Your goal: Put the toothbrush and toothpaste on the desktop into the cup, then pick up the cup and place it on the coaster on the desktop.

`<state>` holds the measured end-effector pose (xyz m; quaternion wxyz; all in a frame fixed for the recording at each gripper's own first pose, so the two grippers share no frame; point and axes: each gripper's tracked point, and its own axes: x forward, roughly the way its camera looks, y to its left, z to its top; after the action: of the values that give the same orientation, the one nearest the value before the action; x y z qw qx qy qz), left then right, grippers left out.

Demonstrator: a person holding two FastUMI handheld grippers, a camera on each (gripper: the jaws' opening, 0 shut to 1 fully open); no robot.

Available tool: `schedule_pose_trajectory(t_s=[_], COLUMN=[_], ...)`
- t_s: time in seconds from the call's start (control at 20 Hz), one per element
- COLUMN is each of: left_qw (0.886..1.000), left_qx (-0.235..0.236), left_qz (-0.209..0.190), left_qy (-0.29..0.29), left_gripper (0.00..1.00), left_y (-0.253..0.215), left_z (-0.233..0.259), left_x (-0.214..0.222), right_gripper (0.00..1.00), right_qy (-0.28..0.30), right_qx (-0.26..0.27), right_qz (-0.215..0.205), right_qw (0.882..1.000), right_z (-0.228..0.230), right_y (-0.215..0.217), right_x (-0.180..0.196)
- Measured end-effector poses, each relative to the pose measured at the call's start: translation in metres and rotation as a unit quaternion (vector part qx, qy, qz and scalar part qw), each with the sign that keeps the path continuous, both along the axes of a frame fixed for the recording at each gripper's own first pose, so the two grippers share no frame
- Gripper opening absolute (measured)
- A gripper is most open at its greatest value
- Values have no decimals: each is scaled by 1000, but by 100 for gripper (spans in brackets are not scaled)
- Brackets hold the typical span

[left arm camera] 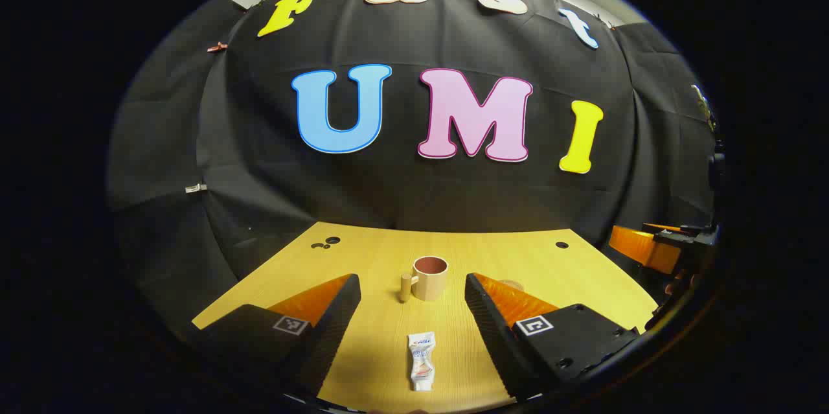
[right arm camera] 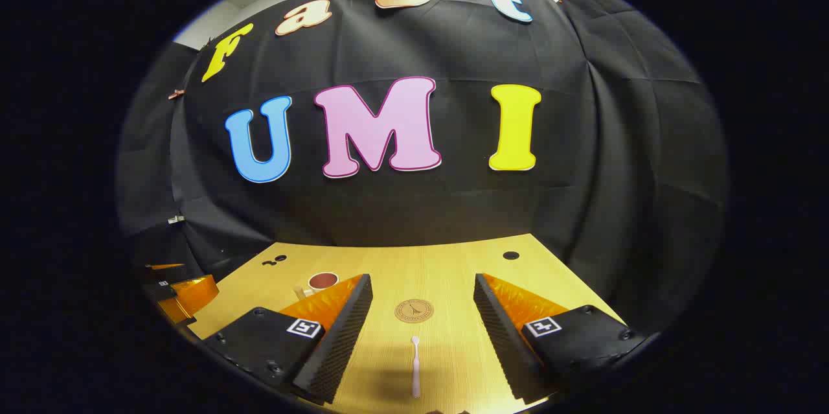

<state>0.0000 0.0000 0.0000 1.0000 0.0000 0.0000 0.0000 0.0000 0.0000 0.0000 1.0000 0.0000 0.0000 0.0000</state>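
Observation:
In the left gripper view a beige cup [left arm camera: 429, 277] with a dark red inside stands upright on the wooden desktop [left arm camera: 382, 252], its handle pointing left. A white toothpaste tube [left arm camera: 421, 360] lies flat in front of it, between the fingers of my open left gripper [left arm camera: 412, 300], which hovers above it. In the right gripper view a white toothbrush [right arm camera: 415, 366] lies lengthwise on the desk, head pointing away, under my open right gripper [right arm camera: 422, 302]. Just beyond it lies a round brown coaster [right arm camera: 414, 311]. The cup [right arm camera: 322, 282] peeks out behind the left finger.
The desktop has small round holes [left arm camera: 561, 245] near its back corners and ends at the black cloth wall. The right gripper [left arm camera: 660, 247] shows at the right edge of the left gripper view. The left gripper [right arm camera: 178, 294] shows at the left edge of the right gripper view.

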Motion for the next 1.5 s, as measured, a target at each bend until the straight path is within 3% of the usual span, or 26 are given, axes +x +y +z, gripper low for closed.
schedule_pose_trajectory(t_s=[0.35, 0.95, 1.5], left_qw=[1000, 999, 994], left_qx=[2, -2, -11], left_qz=[4, -2, 5], left_qy=[6, 44, 112], left_gripper=[100, 100, 100], left_y=[-4, -11, -10], left_z=[-3, -25, -76], left_x=[11, 25, 50], right_gripper=[96, 96, 96], right_qy=[-11, 7, 39], right_qx=[-19, -11, -7], right_qz=[25, 23, 25], right_qw=[999, 1000, 999], right_z=[16, 4, -17], right_y=[4, -11, -25], right_x=[21, 37, 55])
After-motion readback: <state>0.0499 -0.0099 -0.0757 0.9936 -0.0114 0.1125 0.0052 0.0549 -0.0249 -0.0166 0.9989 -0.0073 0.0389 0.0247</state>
